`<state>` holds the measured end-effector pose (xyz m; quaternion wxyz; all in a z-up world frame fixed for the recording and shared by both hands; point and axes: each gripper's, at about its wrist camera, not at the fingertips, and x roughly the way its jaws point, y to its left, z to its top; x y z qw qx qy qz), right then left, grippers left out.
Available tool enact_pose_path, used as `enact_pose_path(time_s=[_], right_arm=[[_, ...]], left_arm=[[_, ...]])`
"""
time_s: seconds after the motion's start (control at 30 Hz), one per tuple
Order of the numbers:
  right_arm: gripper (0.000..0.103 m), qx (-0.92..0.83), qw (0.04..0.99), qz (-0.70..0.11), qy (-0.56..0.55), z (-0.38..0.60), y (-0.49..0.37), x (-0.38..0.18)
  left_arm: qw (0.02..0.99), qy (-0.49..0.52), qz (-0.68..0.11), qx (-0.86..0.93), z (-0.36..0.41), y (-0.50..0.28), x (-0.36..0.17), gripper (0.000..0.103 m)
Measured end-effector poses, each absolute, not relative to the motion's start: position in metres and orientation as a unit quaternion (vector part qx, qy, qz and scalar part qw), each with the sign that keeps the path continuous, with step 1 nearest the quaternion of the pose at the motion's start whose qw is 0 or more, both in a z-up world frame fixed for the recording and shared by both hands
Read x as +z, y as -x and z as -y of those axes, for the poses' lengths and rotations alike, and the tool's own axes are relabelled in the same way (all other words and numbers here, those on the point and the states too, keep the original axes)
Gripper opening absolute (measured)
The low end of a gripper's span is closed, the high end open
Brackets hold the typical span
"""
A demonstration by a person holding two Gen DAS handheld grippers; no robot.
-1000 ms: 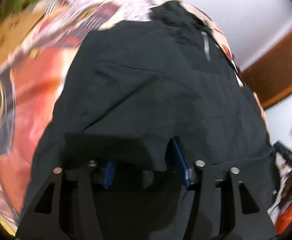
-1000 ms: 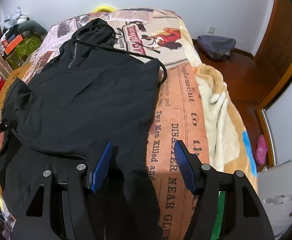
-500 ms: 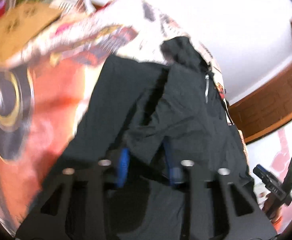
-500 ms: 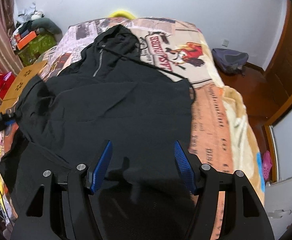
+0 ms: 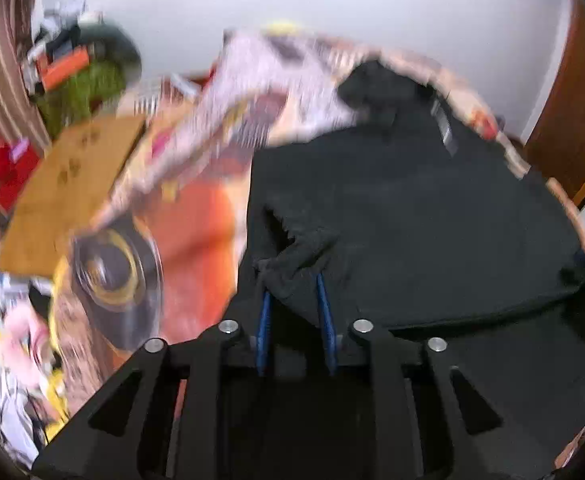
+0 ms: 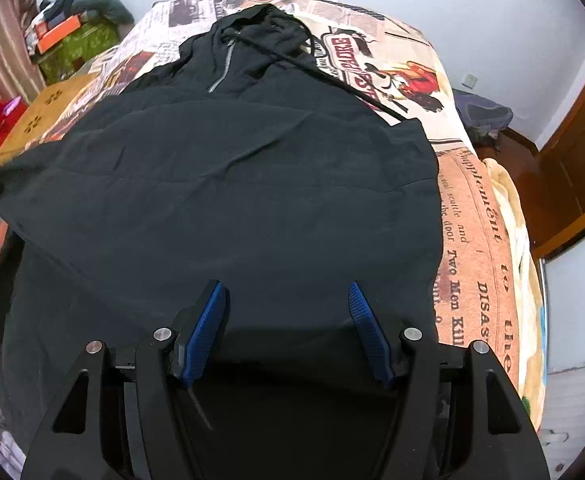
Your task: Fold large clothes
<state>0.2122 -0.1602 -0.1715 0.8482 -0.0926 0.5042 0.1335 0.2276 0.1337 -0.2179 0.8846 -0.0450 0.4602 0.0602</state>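
**Left wrist view: black hoodie pinched on a printed bedspread**

Left wrist view is blurred, yet the left hand-held gripper (image 5: 292, 300) clearly has a bunched fold of the black hoodie (image 5: 412, 220) clamped between its two blue pads (image 5: 266, 320), the cloth rising in a small peak just ahead of the fingertips. The rest of the garment lies spread across the bed (image 5: 196, 240), whose cover carries an orange patch and a dark ring with yellow in it. A cardboard box (image 5: 72, 184) stands beside the bed on the picture's left, with a green bundle (image 5: 88, 88) behind it near the white wall.

From the right wrist view, the right hand-held gripper (image 6: 288, 304) hangs over the lower part of the hoodie (image 6: 228, 184) with its jaws standing well apart and nothing pressed between them. The hood, a short zipper (image 6: 222, 68) and a drawstring (image 6: 332, 80) lie toward the far end of the bed. The newspaper-print bedspread (image 6: 476, 240) shows bare to the right of the garment, and a dark bag (image 6: 484, 112) sits on the wooden floor beyond.
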Motion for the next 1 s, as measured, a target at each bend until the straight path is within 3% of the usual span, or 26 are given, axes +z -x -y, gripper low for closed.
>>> enact_pose_path(time_s=[0.13, 0.23, 0.47, 0.7, 1.0], right_arm=[[0.061, 0.140, 0.847, -0.502, 0.107, 0.157, -0.208, -0.172], [0.061, 0.144, 0.844, -0.504, 0.110, 0.156, -0.208, -0.172], [0.060, 0.170, 0.842, -0.507, 0.073, 0.157, -0.215, -0.158], [0.060, 0.201, 0.858, -0.472, 0.044, 0.153, -0.241, -0.120], [0.060, 0.201, 0.887, -0.417, 0.002, 0.150, -0.314, -0.082]], left_arm=[[0.860, 0.055, -0.501, 0.079, -0.147, -0.226, -0.254, 0.040], [0.853, 0.098, -0.508, 0.065, -0.160, -0.225, -0.253, 0.040], [0.874, 0.026, -0.479, 0.074, -0.151, -0.236, -0.202, 0.044], [0.906, -0.025, -0.421, 0.037, -0.119, -0.271, -0.139, 0.066], [0.918, 0.000, -0.396, -0.011, -0.082, -0.370, -0.108, 0.068]])
